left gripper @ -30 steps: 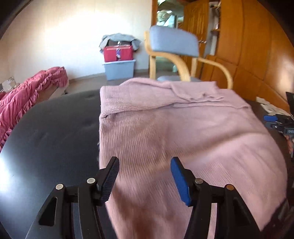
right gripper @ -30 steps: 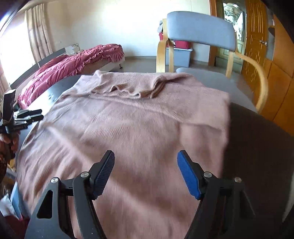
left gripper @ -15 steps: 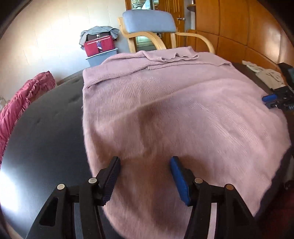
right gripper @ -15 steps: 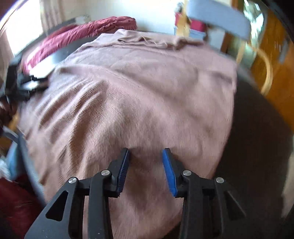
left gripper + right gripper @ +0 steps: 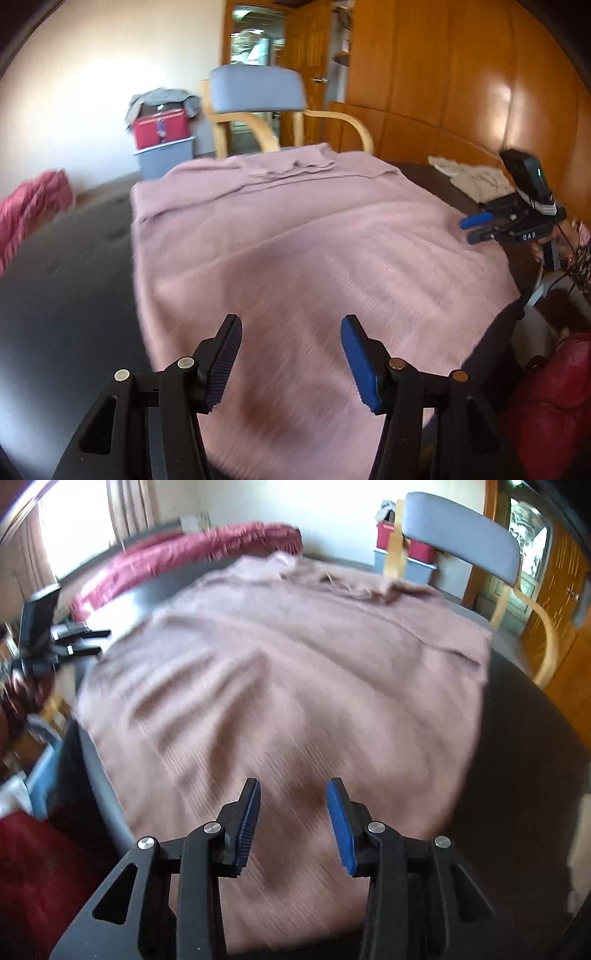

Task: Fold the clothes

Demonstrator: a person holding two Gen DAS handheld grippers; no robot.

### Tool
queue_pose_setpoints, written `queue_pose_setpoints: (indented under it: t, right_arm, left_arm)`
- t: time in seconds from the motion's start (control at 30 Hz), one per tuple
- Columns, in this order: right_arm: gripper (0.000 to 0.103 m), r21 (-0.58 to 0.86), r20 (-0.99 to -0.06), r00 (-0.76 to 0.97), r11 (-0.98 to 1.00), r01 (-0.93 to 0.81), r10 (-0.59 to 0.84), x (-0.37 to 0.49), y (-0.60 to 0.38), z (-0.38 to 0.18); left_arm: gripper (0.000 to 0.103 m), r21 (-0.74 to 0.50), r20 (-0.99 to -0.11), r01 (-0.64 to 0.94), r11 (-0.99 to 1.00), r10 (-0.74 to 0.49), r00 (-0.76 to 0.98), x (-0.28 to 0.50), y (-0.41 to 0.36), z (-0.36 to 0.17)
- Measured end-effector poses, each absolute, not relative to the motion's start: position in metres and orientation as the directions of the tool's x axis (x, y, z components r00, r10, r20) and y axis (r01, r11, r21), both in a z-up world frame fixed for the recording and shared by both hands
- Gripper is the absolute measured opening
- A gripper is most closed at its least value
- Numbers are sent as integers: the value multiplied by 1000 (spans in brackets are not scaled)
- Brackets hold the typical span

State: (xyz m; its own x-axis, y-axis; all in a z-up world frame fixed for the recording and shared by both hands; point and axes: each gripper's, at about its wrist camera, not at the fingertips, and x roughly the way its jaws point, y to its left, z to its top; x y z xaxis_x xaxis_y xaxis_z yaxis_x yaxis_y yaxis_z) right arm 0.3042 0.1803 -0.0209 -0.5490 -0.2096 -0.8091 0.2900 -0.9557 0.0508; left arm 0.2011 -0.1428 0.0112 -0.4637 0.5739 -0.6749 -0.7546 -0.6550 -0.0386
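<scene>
On the dark round counter point(image 5: 66, 280) a pink ribbed knit sweater point(image 5: 303, 236) lies flat. Left gripper point(image 5: 291, 354) hovers spread above its near hem. Right gripper point(image 5: 291, 819), opening, pinches nothing.

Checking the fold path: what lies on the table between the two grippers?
Only the pink sweater. In the left wrist view it spreads unbroken from the left gripper across to the right gripper at its far edge.

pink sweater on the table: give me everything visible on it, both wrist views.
The pink sweater is a dusty-pink ribbed knit lying flat across the dark table. Its far end carries a folded-over layer, with the near edge at the table's front edge. Shallow wrinkles run along one side in the right wrist view. The left gripper and right gripper sit over its near end; neither grips any cloth.
</scene>
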Motion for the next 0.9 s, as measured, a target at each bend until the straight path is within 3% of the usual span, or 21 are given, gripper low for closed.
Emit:
queue_pose_setpoints:
  t: [0.17, 0.33, 0.53, 0.6, 0.7, 0.83, 0.87, 0.9]
  right_arm:
    - [41, 6, -825, -527, -935, 354, -205, 273, 142, -27]
    - [41, -6, -879, -415, -864, 503, -236, 296, 127, -38]
    - [41, 67, -861, -407, -862, 502, -304, 304, 146, -29]
    - [42, 86, -831, -447, -870, 485, -332, 299, 142, -21]
    - [65, 55, -812, -481, -864, 500, -330, 288, 119, -19]
    - [64, -104, -832, -512, -848, 519, -211, 272, 88, -37]
    - [60, -110, -847, -493, -844, 525, -197, 268, 85, -44]
    - [48, -84, -853, -476, -844, 529, -214, 265, 84, -48]
  left_arm:
    - [55, 47, -790, -820, -570, 481, -379, 198, -88, -20]
    - [55, -91, -798, -907, -411, 575, -180, 232, -116, -15]
    - [55, -114, -743, -904, -412, 639, -198, 240, -135, 4]
    - [55, -57, -728, -889, -455, 628, -274, 236, -130, 10]
    - [56, 10, -743, -878, -478, 584, -327, 227, -110, 5]
    - [57, 38, -784, -860, -510, 518, -342, 210, -82, -15]
    - [57, 39, -791, -854, -519, 506, -344, 206, -77, -19]
    - [57, 7, -784, -845, -535, 522, -336, 204, -82, -19]
